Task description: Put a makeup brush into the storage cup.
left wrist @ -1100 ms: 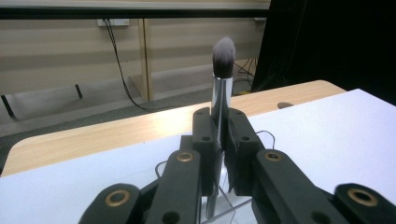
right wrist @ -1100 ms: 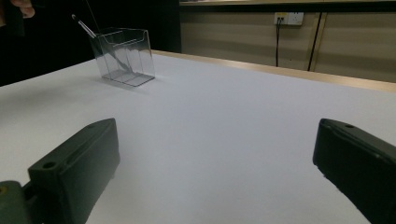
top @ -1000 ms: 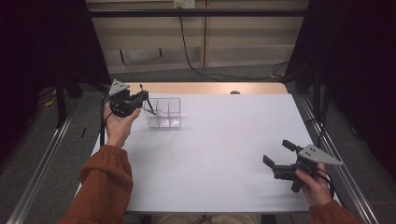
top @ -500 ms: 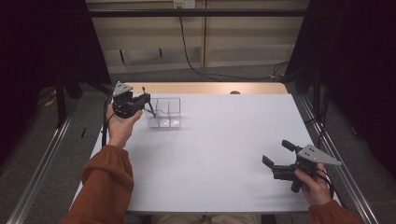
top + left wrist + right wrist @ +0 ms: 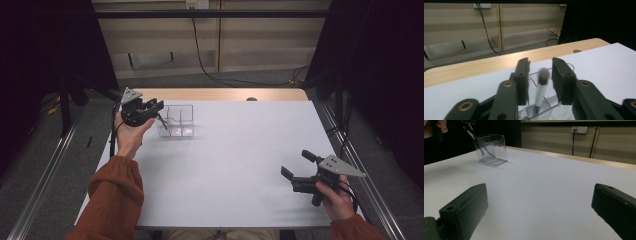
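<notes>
Two hand-held grippers, well apart on the table

Left gripper [image 5: 159, 107] raised at ten o'clock on an orange-sleeved forearm, jaws just opened a little. Right gripper [image 5: 296, 164] low at four o'clock, jaws spread wide, gripped in right hand [image 5: 334, 196].

Right gripper [image 5: 539, 205] jaws wide apart over white table [image 5: 544, 177]; clear organizer [image 5: 491, 148] far left, brush [image 5: 470, 133] inside
</notes>
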Action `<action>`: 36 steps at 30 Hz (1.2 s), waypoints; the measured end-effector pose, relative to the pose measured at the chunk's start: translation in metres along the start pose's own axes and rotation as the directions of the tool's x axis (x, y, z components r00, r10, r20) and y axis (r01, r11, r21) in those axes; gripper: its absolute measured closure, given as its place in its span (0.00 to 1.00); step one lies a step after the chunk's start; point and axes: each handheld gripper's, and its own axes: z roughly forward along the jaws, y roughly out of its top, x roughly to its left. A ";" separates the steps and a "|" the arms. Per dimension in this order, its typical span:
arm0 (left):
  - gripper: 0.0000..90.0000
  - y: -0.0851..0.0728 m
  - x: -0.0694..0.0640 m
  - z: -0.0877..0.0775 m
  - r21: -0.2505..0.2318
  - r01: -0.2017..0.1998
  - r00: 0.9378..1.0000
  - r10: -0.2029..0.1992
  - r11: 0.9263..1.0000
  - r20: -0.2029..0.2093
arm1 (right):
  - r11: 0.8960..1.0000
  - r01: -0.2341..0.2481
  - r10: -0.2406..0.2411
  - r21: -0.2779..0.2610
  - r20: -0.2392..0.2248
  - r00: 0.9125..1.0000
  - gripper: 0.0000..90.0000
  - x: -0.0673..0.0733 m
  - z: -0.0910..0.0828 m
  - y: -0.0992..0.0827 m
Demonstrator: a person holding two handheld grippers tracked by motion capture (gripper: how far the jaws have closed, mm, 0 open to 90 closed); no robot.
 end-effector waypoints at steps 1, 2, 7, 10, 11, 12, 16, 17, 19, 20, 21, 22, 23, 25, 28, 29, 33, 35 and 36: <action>0.70 0.000 0.000 0.000 -0.004 -0.003 1.000 0.003 1.000 0.001 | 1.000 0.000 0.000 0.000 0.000 1.000 0.00 0.000 0.000 0.000; 0.65 0.000 0.000 0.000 -0.006 -0.007 1.000 0.007 1.000 -0.005 | 1.000 0.001 -0.001 0.000 0.000 1.000 0.00 0.000 0.000 0.000; 0.44 -0.001 0.000 0.000 -0.015 -0.011 1.000 0.011 1.000 -0.017 | 1.000 0.003 -0.003 0.000 -0.002 1.000 0.00 0.000 0.000 0.000; 0.35 -0.002 0.001 0.000 -0.018 -0.004 1.000 0.004 1.000 -0.020 | 1.000 0.003 -0.003 0.000 -0.003 1.000 0.00 0.000 0.000 0.000; 0.31 -0.002 0.002 0.000 -0.015 0.000 1.000 0.000 1.000 -0.021 | 1.000 0.001 -0.001 -0.001 -0.003 1.000 0.00 0.000 0.000 0.000; 0.30 -0.002 0.002 0.000 -0.008 0.001 1.000 -0.001 1.000 -0.019 | 1.000 0.001 -0.001 0.000 -0.003 1.000 0.00 0.000 0.000 0.000; 0.23 -0.001 0.001 0.000 -0.013 0.006 1.000 -0.006 1.000 -0.018 | 1.000 -0.004 0.004 0.000 0.001 1.000 0.00 0.000 0.000 0.000; 0.20 -0.001 0.002 0.000 -0.015 0.001 1.000 -0.002 1.000 -0.021 | 1.000 -0.005 0.005 0.001 0.000 1.000 0.00 -0.001 0.000 0.000; 0.16 -0.002 0.003 0.000 -0.010 0.004 1.000 -0.004 1.000 -0.024 | 1.000 -0.005 0.005 0.000 0.002 1.000 0.00 -0.001 0.000 0.000; 0.14 -0.002 0.003 -0.001 -0.011 0.018 1.000 -0.018 1.000 -0.016 | 1.000 -0.003 0.003 -0.001 0.002 1.000 0.00 -0.001 0.000 0.000; 0.12 -0.002 0.003 -0.001 -0.008 0.019 1.000 -0.019 1.000 -0.010 | 1.000 -0.003 0.003 -0.003 0.002 1.000 0.00 -0.001 0.000 0.000; 0.11 -0.002 0.002 -0.002 -0.007 0.005 1.000 -0.005 1.000 -0.011 | 1.000 -0.003 0.003 -0.002 0.003 1.000 0.00 -0.001 0.000 0.000; 0.09 -0.001 0.001 -0.003 -0.011 -0.001 1.000 0.001 1.000 -0.013 | 1.000 -0.004 0.004 -0.001 0.004 1.000 0.00 -0.001 0.000 0.000; 0.07 0.000 0.002 -0.005 -0.017 0.003 1.000 -0.003 1.000 -0.012 | 1.000 -0.003 0.003 0.001 0.007 1.000 0.00 -0.002 0.000 -0.001; 0.06 0.001 0.004 -0.007 -0.021 0.005 1.000 -0.005 1.000 -0.021 | 1.000 -0.004 0.004 -0.002 0.008 1.000 0.00 -0.002 -0.001 -0.001; 0.06 0.001 0.005 -0.007 -0.024 0.009 1.000 -0.009 1.000 -0.020 | 1.000 -0.005 0.005 -0.002 0.011 1.000 0.00 -0.002 -0.002 -0.001; 0.05 0.000 0.006 -0.011 -0.012 0.023 1.000 -0.023 1.000 -0.015 | 1.000 -0.006 0.006 -0.006 0.013 1.000 0.00 -0.003 -0.002 -0.001; 0.04 -0.002 0.007 -0.014 -0.020 0.019 1.000 -0.019 1.000 -0.005 | 1.000 -0.009 0.009 -0.008 0.014 1.000 0.00 -0.003 -0.003 -0.001; 0.03 -0.003 0.007 -0.015 -0.017 0.011 1.000 -0.011 1.000 -0.002 | 1.000 -0.007 0.008 -0.008 0.017 1.000 0.00 -0.003 -0.003 -0.001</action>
